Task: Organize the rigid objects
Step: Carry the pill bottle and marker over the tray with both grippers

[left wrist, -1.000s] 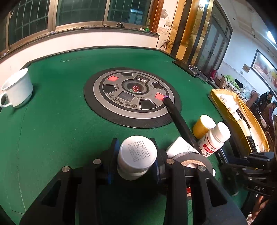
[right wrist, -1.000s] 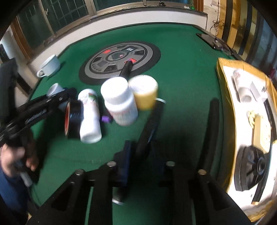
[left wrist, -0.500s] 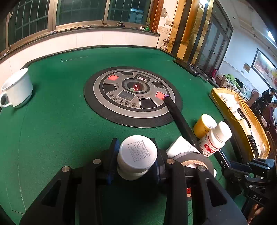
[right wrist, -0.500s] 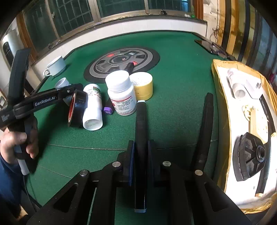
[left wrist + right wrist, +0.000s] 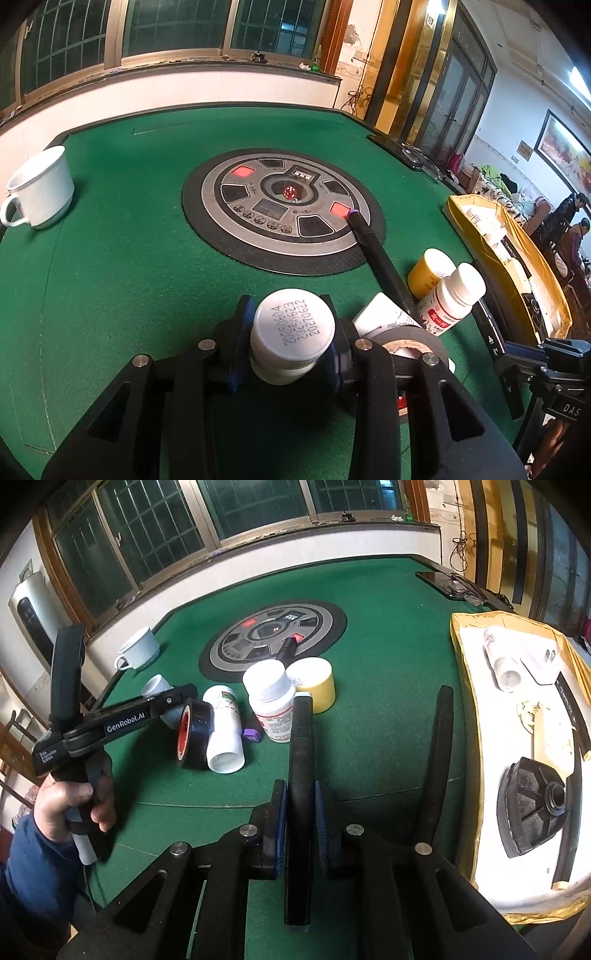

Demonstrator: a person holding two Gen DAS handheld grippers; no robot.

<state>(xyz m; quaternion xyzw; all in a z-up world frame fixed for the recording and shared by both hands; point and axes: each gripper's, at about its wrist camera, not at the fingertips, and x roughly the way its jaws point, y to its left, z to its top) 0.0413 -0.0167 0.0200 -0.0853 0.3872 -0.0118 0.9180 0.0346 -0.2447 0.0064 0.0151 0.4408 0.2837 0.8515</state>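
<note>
Since the earlier frames, the right gripper [image 5: 300, 823] has come up slightly from the green tabletop [image 5: 388, 635] with a flat black bar [image 5: 300, 768] clamped edge-on between its blue pads; one second ago that view was blurred and the bar sat askew, whereas it now runs straight ahead along the fingers. The left gripper [image 5: 291, 350] has not shifted and stays closed on a white capped bottle [image 5: 291, 334], cap facing the camera. Remaining loose items form a cluster at centre: a white pill bottle [image 5: 271, 701], a yellow jar [image 5: 314, 683], a lying white bottle [image 5: 224, 731], a black tape roll [image 5: 194, 734] and a black marker [image 5: 380, 258]. At right, the yellow-rimmed tray [image 5: 465, 686] already holds several items. Judgement: both grippers are loaded, so the tray is the probable destination for the bar.
</note>
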